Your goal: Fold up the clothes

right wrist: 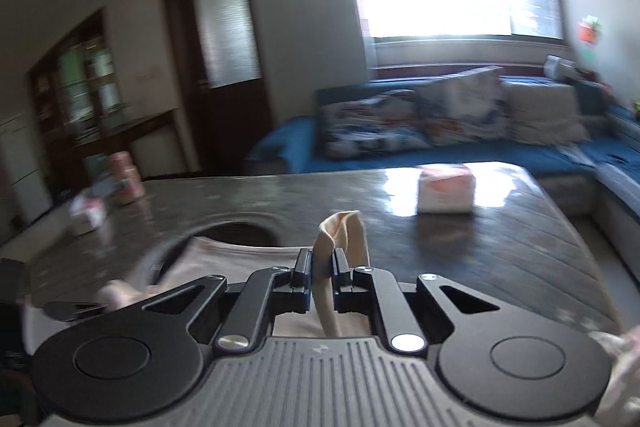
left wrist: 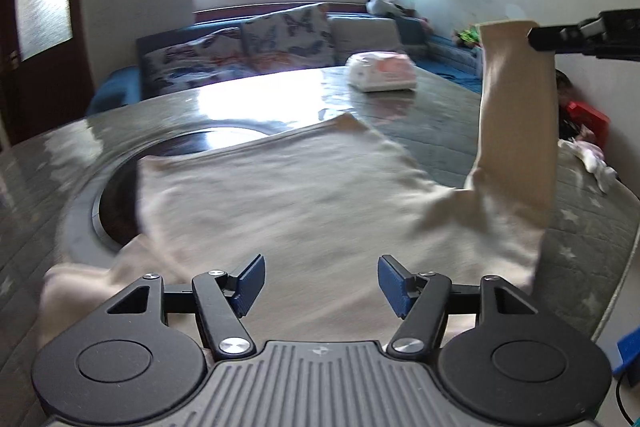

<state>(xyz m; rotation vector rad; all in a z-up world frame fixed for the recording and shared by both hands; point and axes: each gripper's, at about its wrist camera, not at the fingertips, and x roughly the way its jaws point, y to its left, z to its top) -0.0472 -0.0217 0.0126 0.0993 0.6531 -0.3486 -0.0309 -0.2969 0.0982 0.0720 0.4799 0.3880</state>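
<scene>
1. No legible writing; tissue pack [left wrist: 381, 71] print is blurred.
2. Cream shirt [left wrist: 280, 203] lies flat on the grey table [left wrist: 440, 123], partly covering its round recess [left wrist: 120, 195].
3. Right gripper [right wrist: 322, 269] is clamped on the raised sleeve [left wrist: 516, 115].
4. Left gripper [left wrist: 321, 285] has jaws apart, above the shirt.
5. Far half of the table is bare.

Cream long-sleeved top [left wrist: 280, 203] spread flat, sleeve [left wrist: 516, 115] lifted
</scene>
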